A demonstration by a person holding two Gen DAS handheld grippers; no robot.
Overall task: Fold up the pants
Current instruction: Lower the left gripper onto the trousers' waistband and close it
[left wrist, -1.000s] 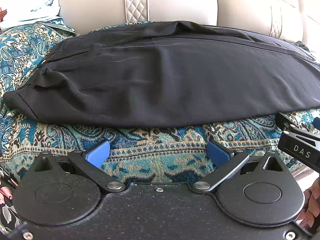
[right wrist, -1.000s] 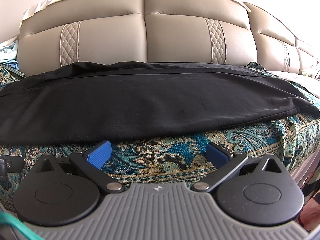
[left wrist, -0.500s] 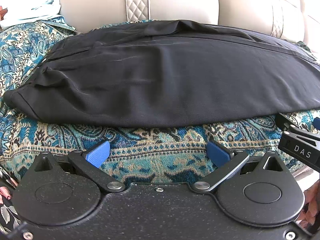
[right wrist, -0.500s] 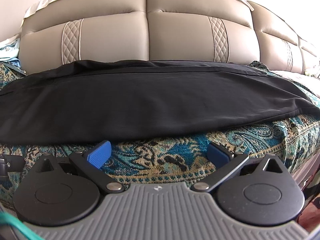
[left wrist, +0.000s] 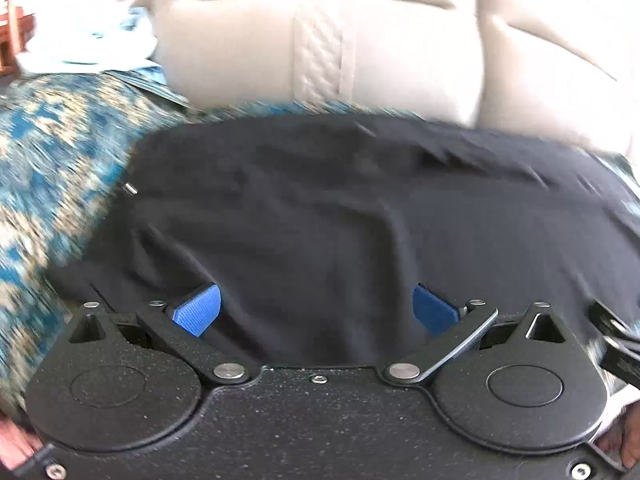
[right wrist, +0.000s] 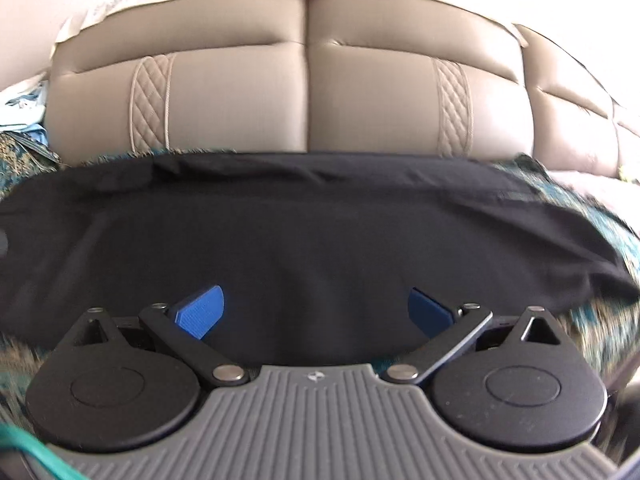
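Observation:
Black pants (left wrist: pixel 360 220) lie flat lengthwise across the sofa seat, also in the right wrist view (right wrist: pixel 320 232). My left gripper (left wrist: pixel 316 308) is open, its blue pads (left wrist: pixel 198 310) over the near edge of the pants toward their left end. My right gripper (right wrist: pixel 316 312) is open, its blue pads (right wrist: pixel 200 312) over the near edge of the pants toward their right end. The cloth fills the gap between both pairs of fingers. Whether the pads touch it I cannot tell. Both views are blurred by motion.
A blue and beige paisley cover (left wrist: pixel 52 168) lies under the pants. The beige leather sofa back (right wrist: pixel 304 96) rises right behind. Light cloth (left wrist: pixel 80 48) lies at the far left. The other gripper's body (left wrist: pixel 616 344) shows at the right edge.
Both grippers have moved forward from in front of the sofa edge onto the near edge of the pants. The jaws stay open.

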